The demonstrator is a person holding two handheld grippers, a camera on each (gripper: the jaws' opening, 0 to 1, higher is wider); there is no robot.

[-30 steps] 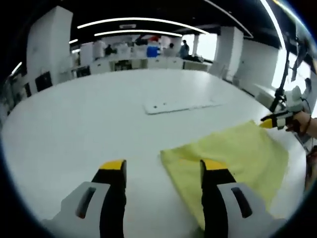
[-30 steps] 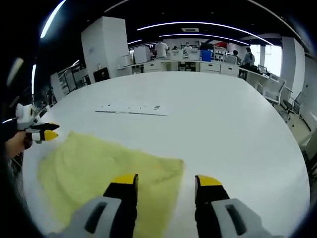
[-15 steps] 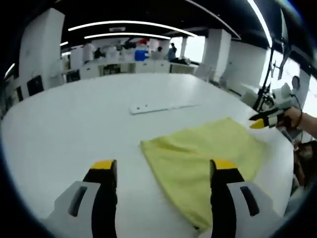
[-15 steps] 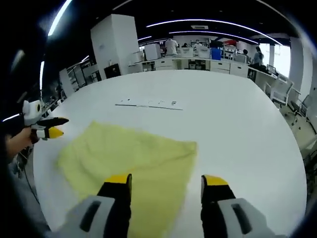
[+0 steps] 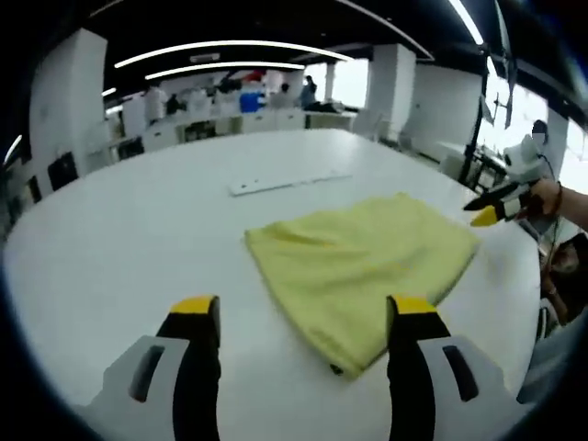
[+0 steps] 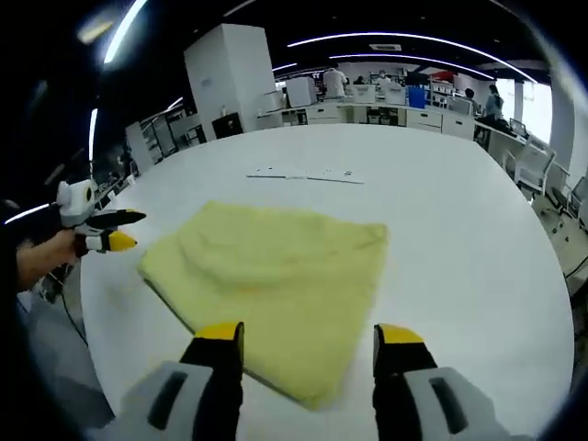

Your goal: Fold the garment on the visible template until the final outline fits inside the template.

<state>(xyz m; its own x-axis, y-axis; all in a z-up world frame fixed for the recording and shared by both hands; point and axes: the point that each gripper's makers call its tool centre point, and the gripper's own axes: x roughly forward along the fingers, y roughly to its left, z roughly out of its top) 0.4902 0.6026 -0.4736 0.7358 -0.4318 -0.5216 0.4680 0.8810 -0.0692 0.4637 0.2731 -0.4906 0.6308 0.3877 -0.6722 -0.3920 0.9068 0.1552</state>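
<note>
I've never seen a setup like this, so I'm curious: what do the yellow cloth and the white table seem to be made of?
The cloth looks like soft, matte fabric, maybe terry or fleece: it lies limp, with gentle wrinkles, a thick folded edge and no shine. The table looks like a smooth, hard white top, perhaps laminate or painted board: flat, even, with a faint sheen. The exact material can't be told.

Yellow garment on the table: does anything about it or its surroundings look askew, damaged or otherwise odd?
Nothing looks damaged or spilled. The yellow garment lies folded flat on the white table, its top layer slightly rumpled. One oddity: the flat white strip farther back lies apart from the garment, not under it. Both the left gripper and right gripper are open and empty.
</note>
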